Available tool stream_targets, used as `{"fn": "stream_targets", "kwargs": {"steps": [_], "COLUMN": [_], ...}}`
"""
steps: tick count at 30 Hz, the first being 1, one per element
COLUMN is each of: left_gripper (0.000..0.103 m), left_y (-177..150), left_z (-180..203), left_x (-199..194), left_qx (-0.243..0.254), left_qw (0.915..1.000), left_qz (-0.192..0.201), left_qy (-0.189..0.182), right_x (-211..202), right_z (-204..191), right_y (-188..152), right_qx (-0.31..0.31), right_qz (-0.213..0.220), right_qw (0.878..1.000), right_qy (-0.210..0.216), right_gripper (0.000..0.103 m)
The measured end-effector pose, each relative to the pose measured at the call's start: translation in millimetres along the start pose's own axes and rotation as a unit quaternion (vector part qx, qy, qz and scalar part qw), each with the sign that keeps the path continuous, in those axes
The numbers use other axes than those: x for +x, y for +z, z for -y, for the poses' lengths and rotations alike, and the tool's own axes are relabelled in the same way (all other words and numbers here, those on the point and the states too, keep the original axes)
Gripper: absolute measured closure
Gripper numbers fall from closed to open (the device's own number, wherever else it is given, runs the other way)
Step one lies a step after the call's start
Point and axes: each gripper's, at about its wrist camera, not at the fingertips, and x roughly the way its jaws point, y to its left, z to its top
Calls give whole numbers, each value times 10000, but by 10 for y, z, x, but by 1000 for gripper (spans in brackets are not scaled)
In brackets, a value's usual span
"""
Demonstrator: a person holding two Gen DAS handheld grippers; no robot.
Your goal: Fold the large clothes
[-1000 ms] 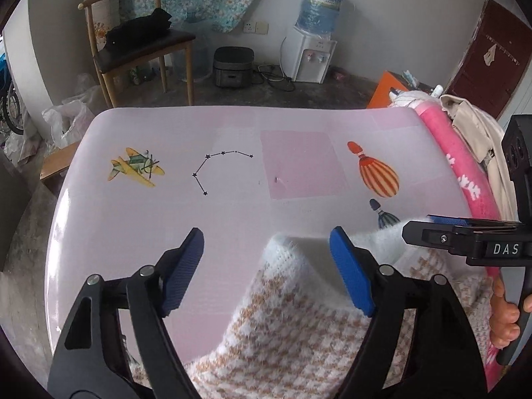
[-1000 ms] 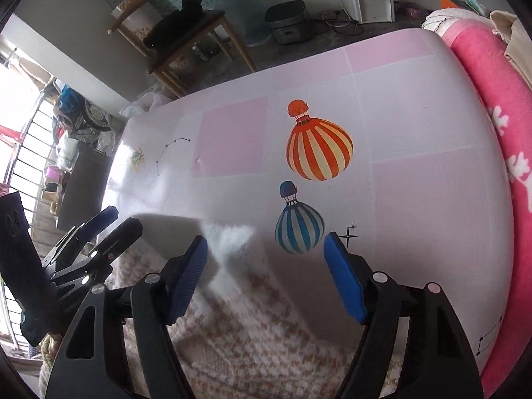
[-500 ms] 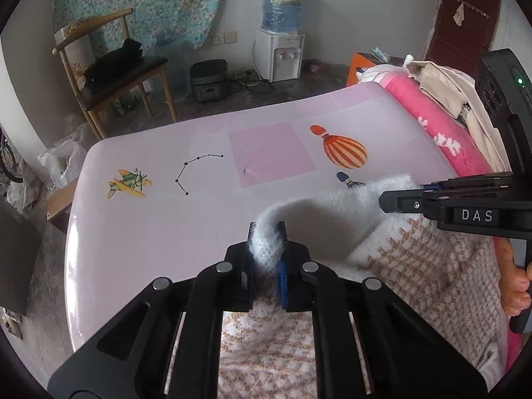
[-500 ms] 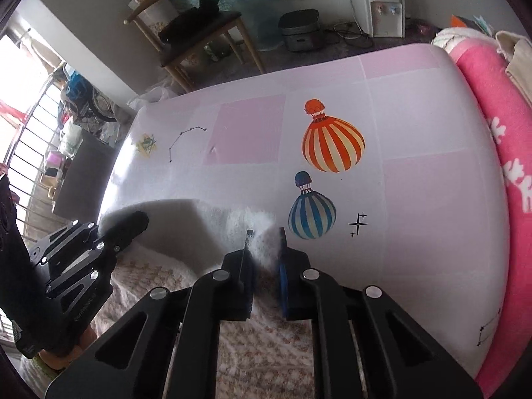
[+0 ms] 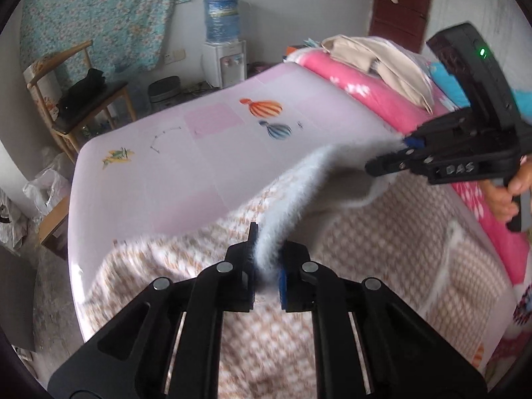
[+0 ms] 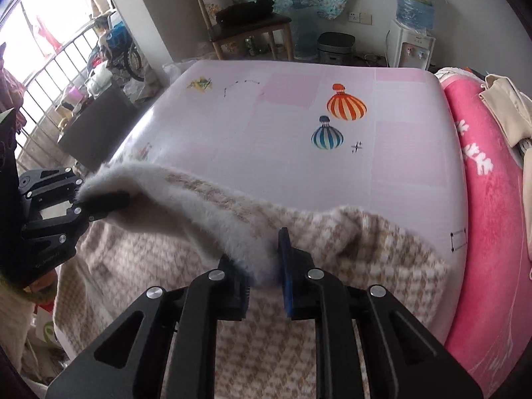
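In the left wrist view, the left gripper (image 5: 266,266) has its fingers clamped on the fluffy white edge of the checked sweater (image 5: 382,232), lifted above the pink bed sheet (image 5: 199,166). In the right wrist view, the right gripper (image 6: 266,266) pinches the same edge nearer the balloon print (image 6: 345,106), its fingers easing apart.

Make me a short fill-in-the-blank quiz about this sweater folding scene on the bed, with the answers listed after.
1. Both grippers are shut on the sweater's fluffy ____ trim.
2. The orange balloon on the sheet sits beside a smaller ____ balloon.
3. On the chair lies a ____ garment.
4. The blanket at the sheet's edge is ____.

Answers: white; blue; black; pink
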Motion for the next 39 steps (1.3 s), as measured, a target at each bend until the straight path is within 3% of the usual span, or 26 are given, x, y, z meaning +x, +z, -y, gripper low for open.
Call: {"fn": "stream_targets", "kwargs": {"steps": [3,6,7,10,13,16,19,21,24,27,29,31,34,36,39], "left_gripper": [93,91,90,70,68,68,68,68,68,68,68,68,69,69,69], "left_y": [-156,-211,-223,-283,-417,-558,-596,-529,-330,-133,-65,-95,-281,-365,-408], "left_z": [-8,-39,-41,-35,-28,-112,-246,-347,-443,-390,-263,-145,-42,-50,-104], "left_x": [47,31,17,-41,-140,-271,-430,-520,-527,-409,-241,-9,336,327,252], "left_qx": [1,-96,-94,-58,111,59,-159,-373,-753,-902,-778,-646,-383,-288,-268], "left_qw": [10000,9999,9998,9997,9997,9996,9994,9985,9948,9909,9910,9916,9944,9953,9956], "left_qz": [-93,-68,-55,-67,-141,-199,-54,149,416,501,367,-21,-713,-658,-710], "left_qy": [-11,-127,-153,-229,-161,-170,-310,-381,-551,-859,-1024,-1123,-684,-643,-546], "right_x": [-316,-547,-541,-261,205,560,530,451,277,339,529,682,646,628,512], "right_z": [-30,8,11,28,-16,-90,-175,-173,-189,-183,-210,-246,-157,-99,102], "right_y": [-45,121,184,309,214,-45,-133,-79,51,143,106,10,-70,-175,-286], "right_qx": [-98,99,200,457,569,475,126,177,133,376,536,602,730,574,647], "right_qz": [298,685,695,458,-108,-639,-526,-549,-126,-51,-292,-421,-588,-760,-866], "right_qw": [9987,9935,9923,9911,9890,9876,9912,9893,9902,9840,9770,9735,9666,9720,9719], "right_qy": [396,903,1004,1167,1359,1355,1211,1337,1387,1739,2044,2166,2385,2147,2089], "right_gripper": [67,61,61,61,71,71,71,71,71,71,71,71,73,83,84]}}
